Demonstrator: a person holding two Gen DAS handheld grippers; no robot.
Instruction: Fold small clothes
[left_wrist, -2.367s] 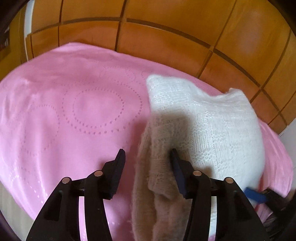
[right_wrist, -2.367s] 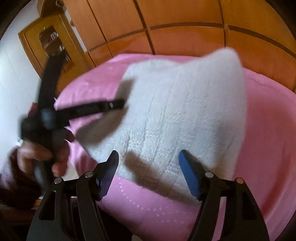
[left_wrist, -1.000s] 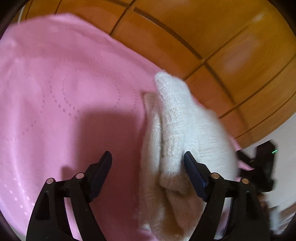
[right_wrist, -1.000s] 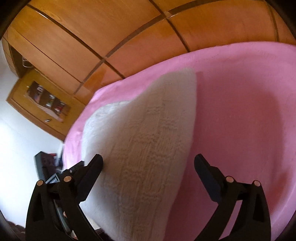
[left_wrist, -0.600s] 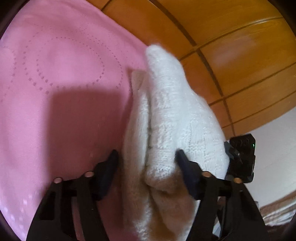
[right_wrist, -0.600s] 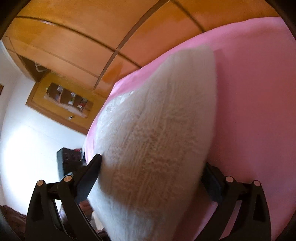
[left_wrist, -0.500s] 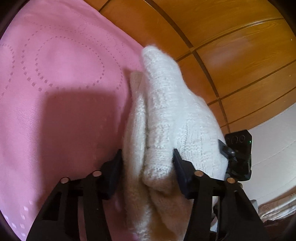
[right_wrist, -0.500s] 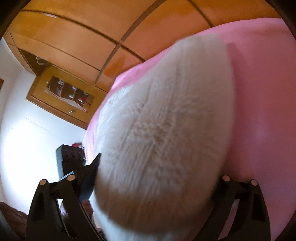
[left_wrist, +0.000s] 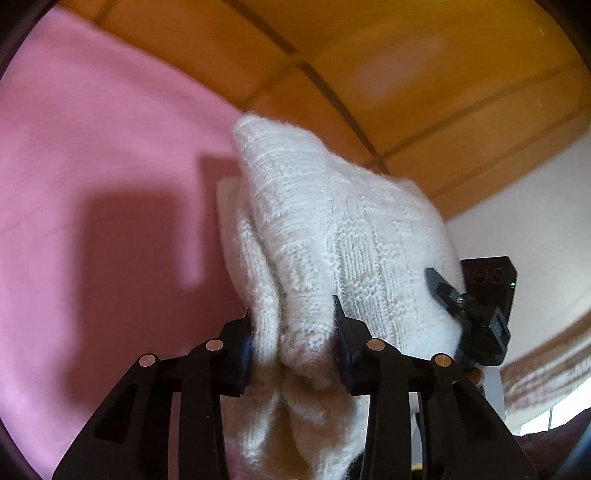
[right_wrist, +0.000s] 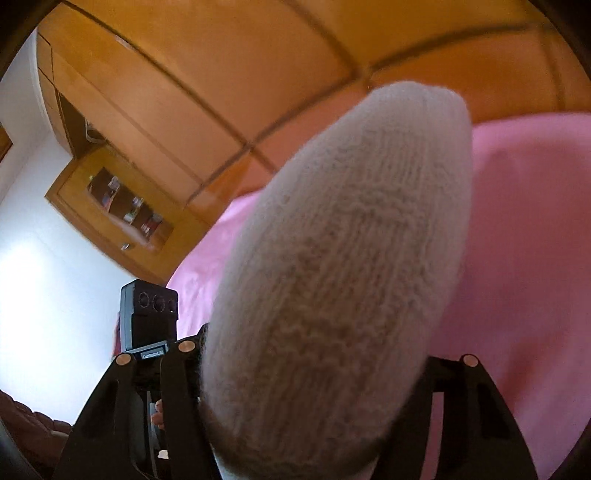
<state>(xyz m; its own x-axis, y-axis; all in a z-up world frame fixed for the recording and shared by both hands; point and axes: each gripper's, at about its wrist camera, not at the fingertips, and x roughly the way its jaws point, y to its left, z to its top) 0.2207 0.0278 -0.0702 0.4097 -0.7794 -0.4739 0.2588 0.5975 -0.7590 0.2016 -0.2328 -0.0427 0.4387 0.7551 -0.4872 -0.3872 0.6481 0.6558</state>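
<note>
The left tool (left_wrist: 293, 345) is closing on a folded white knit garment (left_wrist: 332, 236), and its 2 dark fingers (left_wrist: 242, 350) are already pressing into the bunched near end of the wool. The garment is rising off the pink bed cover (left_wrist: 92, 155), lifted near the edge that runs along the wooden cupboard doors (left_wrist: 406, 74); its lower end is dropping out of view behind the tool's frame. Past the garment's right side, part of the other tool is showing, blurred, so its grip cannot be read from there.

In the right wrist view the garment (right_wrist: 343, 266) is filling most of the picture and hiding both fingertips of the right tool (right_wrist: 314, 373). Its jaws are closing with the thick fold between them, the wool bulging over both frame arms, so it is gripping the garment. Behind it the bed cover (right_wrist: 524, 229) is blurred. A black camera block (right_wrist: 149, 315) is showing at the left, with a fingertip just visible below it.
</note>
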